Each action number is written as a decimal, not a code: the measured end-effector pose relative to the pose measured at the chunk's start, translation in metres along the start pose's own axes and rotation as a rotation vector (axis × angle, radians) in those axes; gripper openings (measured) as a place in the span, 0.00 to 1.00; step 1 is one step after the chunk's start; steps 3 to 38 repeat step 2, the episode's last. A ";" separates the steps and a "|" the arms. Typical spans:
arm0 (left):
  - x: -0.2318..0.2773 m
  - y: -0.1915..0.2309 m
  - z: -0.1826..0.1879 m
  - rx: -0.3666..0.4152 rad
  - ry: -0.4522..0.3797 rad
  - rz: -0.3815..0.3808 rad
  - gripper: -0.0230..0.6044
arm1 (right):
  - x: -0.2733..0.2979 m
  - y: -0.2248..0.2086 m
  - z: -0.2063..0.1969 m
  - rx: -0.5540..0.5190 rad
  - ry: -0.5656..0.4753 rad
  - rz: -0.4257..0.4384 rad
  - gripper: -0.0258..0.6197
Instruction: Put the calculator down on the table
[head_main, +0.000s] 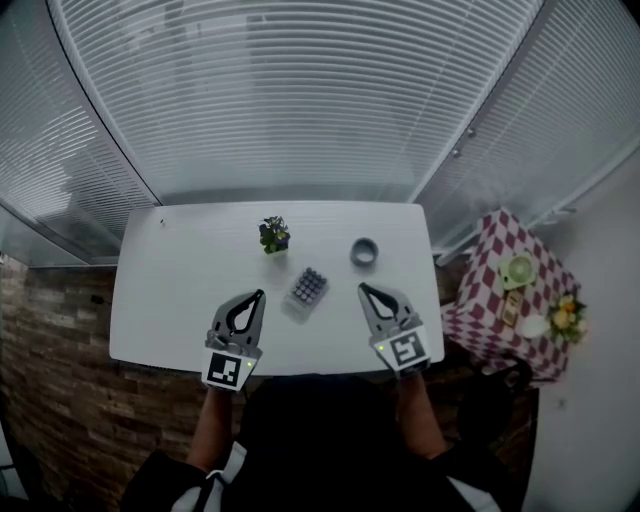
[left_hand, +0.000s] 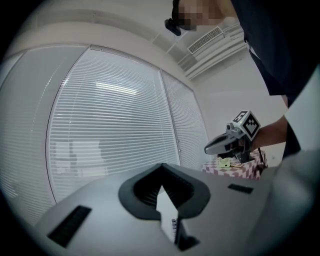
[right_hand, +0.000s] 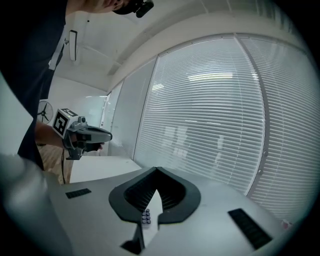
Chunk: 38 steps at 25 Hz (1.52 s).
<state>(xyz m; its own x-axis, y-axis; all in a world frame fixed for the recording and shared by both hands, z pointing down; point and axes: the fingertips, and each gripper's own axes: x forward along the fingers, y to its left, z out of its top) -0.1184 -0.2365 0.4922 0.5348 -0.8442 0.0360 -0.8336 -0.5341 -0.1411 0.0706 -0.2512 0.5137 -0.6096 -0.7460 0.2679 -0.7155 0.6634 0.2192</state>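
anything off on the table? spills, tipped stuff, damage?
Nothing stands out. The calculator lies flat on the white table, turned a little askew to its edge. The small potted plant stands upright and the grey ring lies flat. No spills or visible damage.

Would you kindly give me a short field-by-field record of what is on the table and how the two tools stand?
Surface: white rectangular table
Calculator: small grey calculator with dark keys, lying flat mid-table, untouched
Other items: small potted plant; grey ring
Left tool: shut, empty, left of calculator
Right tool: shut, empty, right of calculator
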 end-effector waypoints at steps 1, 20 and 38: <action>0.000 0.002 0.000 -0.005 0.001 0.002 0.05 | 0.001 0.000 0.000 -0.005 -0.003 0.002 0.05; 0.001 0.003 -0.001 -0.009 0.002 0.004 0.05 | 0.001 0.000 0.000 -0.011 -0.005 0.004 0.05; 0.001 0.003 -0.001 -0.009 0.002 0.004 0.05 | 0.001 0.000 0.000 -0.011 -0.005 0.004 0.05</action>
